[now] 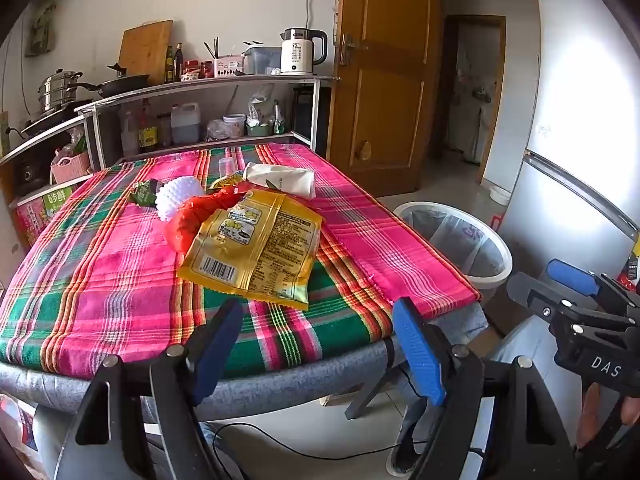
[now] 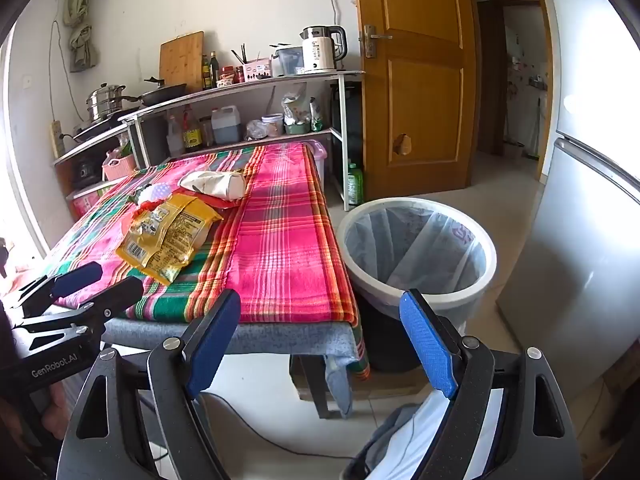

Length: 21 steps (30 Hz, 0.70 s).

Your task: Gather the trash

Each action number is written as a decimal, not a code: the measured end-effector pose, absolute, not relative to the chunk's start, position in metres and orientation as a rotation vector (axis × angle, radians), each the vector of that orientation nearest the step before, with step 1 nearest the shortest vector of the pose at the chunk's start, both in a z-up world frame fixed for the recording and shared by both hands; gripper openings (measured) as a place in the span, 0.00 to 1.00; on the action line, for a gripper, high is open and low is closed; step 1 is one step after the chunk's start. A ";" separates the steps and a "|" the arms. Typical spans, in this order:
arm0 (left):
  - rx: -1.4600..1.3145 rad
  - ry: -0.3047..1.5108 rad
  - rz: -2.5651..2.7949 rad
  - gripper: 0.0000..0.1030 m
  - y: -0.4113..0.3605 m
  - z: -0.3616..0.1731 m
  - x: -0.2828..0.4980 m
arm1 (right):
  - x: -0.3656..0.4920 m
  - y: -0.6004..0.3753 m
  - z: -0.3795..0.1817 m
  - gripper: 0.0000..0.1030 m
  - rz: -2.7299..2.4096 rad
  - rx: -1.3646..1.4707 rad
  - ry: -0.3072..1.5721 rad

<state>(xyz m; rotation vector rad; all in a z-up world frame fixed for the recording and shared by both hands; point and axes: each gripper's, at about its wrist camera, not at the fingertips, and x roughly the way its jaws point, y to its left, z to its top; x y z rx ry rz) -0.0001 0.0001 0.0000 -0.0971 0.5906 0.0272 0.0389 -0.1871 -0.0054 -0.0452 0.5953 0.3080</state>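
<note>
Both sets of fingers gape wide and hold nothing, the left gripper (image 1: 320,344) short of the table (image 1: 280,376) edge, the right gripper (image 2: 324,344) between table and bin (image 2: 416,296). The lined bin stands just right of them, likely for short drops. Ahead lies the trash: yellow bag (image 1: 256,252), red wrapper (image 1: 192,220), white pouch (image 1: 284,180), crumpled and overlapping.

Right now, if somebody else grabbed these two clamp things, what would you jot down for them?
Left gripper: open, empty, short of the table's near edge.
Right gripper: open, empty, near the table's corner.
Trash on the plaid tablecloth: yellow snack bag, red wrapper, white foam net, green wrapper, cream pouch.
Lined bin: on the floor beside the table.
Done: nothing. Left: everything into the bin.
</note>
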 end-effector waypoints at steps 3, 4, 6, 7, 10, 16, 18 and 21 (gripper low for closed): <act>-0.100 0.588 0.026 0.77 0.000 0.000 0.000 | 0.038 -0.187 -0.005 0.80 0.308 -0.045 0.594; -0.098 0.587 0.029 0.77 0.000 0.000 0.000 | 0.038 -0.187 -0.005 0.80 0.308 -0.045 0.595; -0.097 0.587 0.029 0.77 0.000 0.000 0.000 | 0.038 -0.188 -0.005 0.80 0.308 -0.044 0.594; -0.098 0.587 0.029 0.77 0.001 0.000 0.000 | 0.038 -0.188 -0.005 0.80 0.308 -0.044 0.594; -0.093 0.586 0.030 0.77 -0.001 0.001 0.001 | 0.038 -0.188 -0.005 0.80 0.308 -0.044 0.593; -0.092 0.588 0.031 0.77 -0.002 0.002 0.000 | 0.037 -0.195 -0.003 0.80 0.309 -0.042 0.593; -0.092 0.587 0.032 0.77 -0.002 0.003 0.000 | 0.037 -0.195 -0.002 0.80 0.310 -0.042 0.594; -0.093 0.586 0.031 0.77 -0.003 0.005 -0.001 | 0.038 -0.190 -0.004 0.80 0.307 -0.042 0.594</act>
